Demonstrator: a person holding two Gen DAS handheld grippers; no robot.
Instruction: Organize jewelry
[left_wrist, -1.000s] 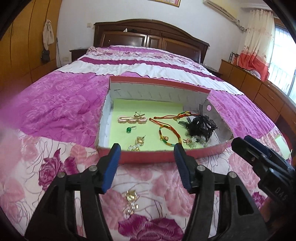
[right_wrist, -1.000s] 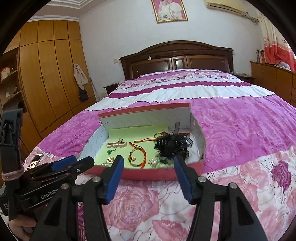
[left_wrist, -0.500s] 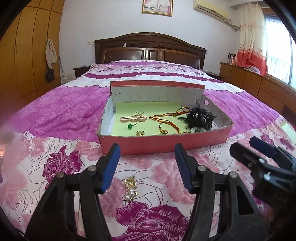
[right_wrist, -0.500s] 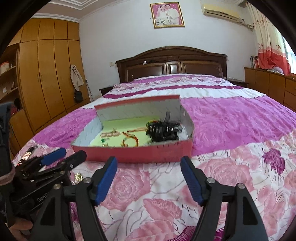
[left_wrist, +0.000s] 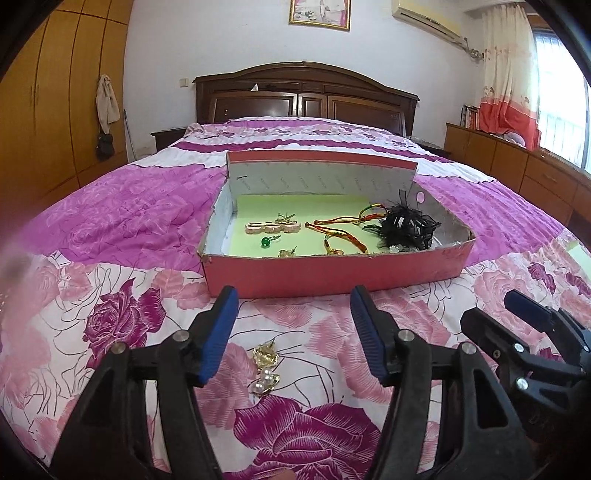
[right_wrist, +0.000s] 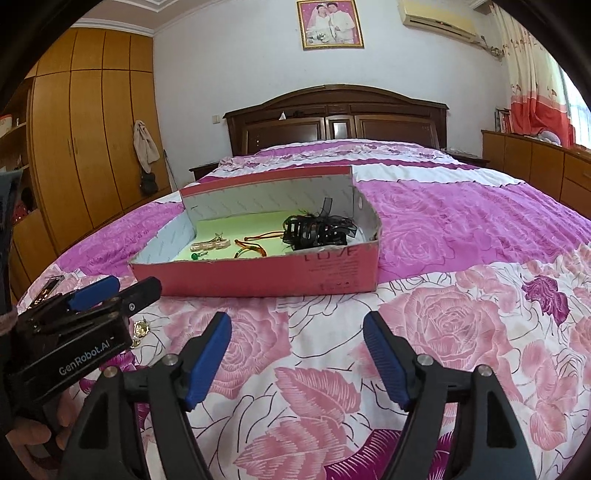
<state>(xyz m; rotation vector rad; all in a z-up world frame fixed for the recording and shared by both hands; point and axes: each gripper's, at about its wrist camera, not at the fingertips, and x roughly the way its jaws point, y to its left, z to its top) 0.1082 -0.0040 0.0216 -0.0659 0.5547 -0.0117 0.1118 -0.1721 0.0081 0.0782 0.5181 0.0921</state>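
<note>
A red cardboard box (left_wrist: 332, 275) lies open on the bed, lined with green paper. In it are a pink hair clip (left_wrist: 271, 227), a green bead earring (left_wrist: 265, 242), braided red-gold bracelets (left_wrist: 340, 232) and a black lace hair piece (left_wrist: 406, 225). A gold and pearl earring (left_wrist: 266, 369) lies on the bedspread in front of the box. My left gripper (left_wrist: 291, 328) is open just above and around the earring, not touching it. My right gripper (right_wrist: 297, 350) hovers to its right over bare bedspread, jaws opening, nothing between them. The box (right_wrist: 258, 277) is ahead of it.
The floral pink and purple bedspread (right_wrist: 461, 332) stretches all around the box. A dark wooden headboard (left_wrist: 303, 96) stands at the far end. Wardrobes (right_wrist: 85, 147) line the left wall, and low cabinets (left_wrist: 517, 166) the right. A hand (right_wrist: 33, 435) holds the left gripper.
Both grippers have sunk toward the bedspread, so the box is seen from a lower angle. The right jaws have spread wider. The earring now lies closer between the left fingers.
</note>
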